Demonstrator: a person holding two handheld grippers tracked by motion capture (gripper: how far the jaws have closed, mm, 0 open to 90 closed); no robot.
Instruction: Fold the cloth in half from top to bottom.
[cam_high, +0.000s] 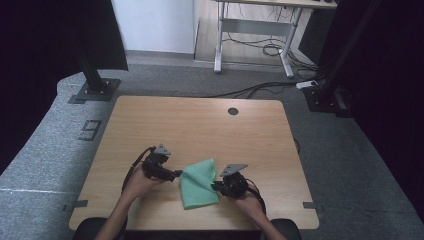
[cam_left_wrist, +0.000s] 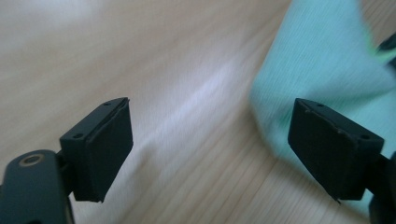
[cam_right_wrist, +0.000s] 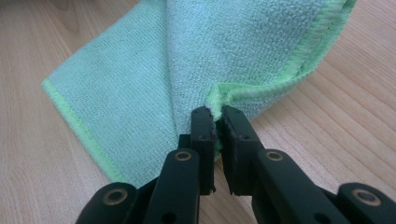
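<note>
Pretty much the whole far half of the table (cam_high: 200, 120) is bare wood — tons of room to swing either hand up there, just a small dark grommet hole (cam_high: 233, 111) near the far edge. Near side is tighter: the green cloth (cam_high: 197, 184) sits between the left gripper (cam_high: 176, 174) and right gripper (cam_high: 216, 187), so crossing straight over is blocked. Left one's jaws are spread wide over bare wood beside the cloth's edge; the right one's are pinched on its hem.
</note>
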